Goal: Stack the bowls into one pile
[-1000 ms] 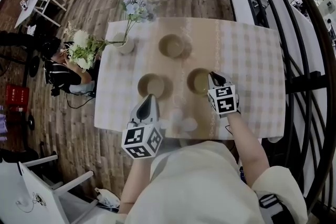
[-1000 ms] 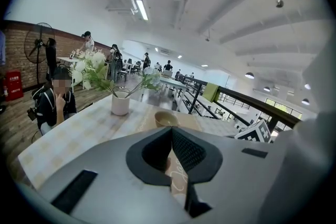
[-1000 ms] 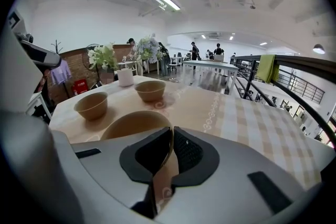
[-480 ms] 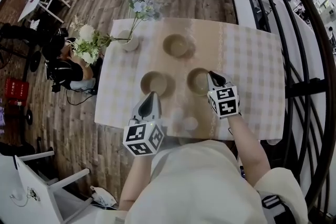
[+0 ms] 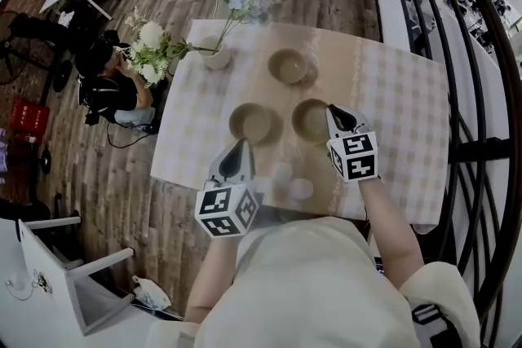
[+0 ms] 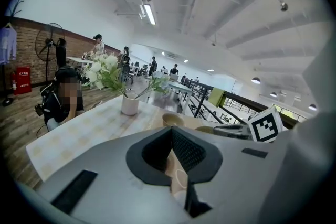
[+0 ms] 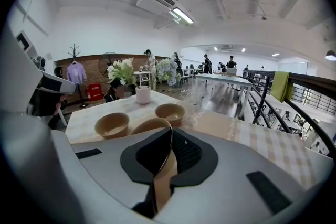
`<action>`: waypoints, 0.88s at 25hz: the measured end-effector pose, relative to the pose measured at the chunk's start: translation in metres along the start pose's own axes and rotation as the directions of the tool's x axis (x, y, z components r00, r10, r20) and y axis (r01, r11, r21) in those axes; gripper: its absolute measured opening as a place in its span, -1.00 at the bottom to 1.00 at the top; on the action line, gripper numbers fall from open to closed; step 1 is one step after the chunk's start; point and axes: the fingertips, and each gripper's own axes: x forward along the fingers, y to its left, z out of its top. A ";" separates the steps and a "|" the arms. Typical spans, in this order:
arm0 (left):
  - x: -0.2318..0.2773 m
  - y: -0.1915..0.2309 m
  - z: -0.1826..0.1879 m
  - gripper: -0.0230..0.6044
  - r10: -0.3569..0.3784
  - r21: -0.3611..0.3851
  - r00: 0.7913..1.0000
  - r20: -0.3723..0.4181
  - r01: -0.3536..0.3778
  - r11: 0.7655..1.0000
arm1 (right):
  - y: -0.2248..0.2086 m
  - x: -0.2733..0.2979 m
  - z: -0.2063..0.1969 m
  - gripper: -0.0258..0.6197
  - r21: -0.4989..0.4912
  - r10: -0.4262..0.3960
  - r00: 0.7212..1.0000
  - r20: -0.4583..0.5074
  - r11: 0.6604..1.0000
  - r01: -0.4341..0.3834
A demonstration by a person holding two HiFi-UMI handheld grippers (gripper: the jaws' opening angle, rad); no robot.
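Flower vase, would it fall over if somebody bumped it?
Probably quite easily: the vase is small, while its flowers lean far out to both sides, so it looks top-heavy. It stands near a corner of the table, so a knock might send it over the edge.

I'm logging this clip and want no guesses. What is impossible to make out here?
1. The round tan bowl pinched by the right gripper: in the right gripper view, the gripper's grey body covers most of it.
2. Two small pale round things near the table edge: in the head view, too washed out to name.
3. The checked table's near edge: in the head view, partly hidden by the person's cream top.
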 end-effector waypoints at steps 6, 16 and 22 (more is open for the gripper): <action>-0.004 0.013 -0.004 -0.91 0.035 -0.015 0.999 -0.007 -0.035 0.999 | 0.022 0.010 0.018 -0.89 -0.025 0.058 0.998 0.021 0.998 -0.058; -0.004 0.031 -0.005 -0.91 0.074 -0.033 0.997 -0.017 -0.075 0.997 | 0.063 0.034 0.043 -0.90 -0.058 0.151 0.988 0.041 0.987 -0.148; -0.005 0.045 -0.005 -0.91 0.099 -0.047 0.995 -0.017 -0.100 0.994 | 0.091 0.050 0.051 -0.90 -0.076 0.206 0.978 0.040 0.976 -0.202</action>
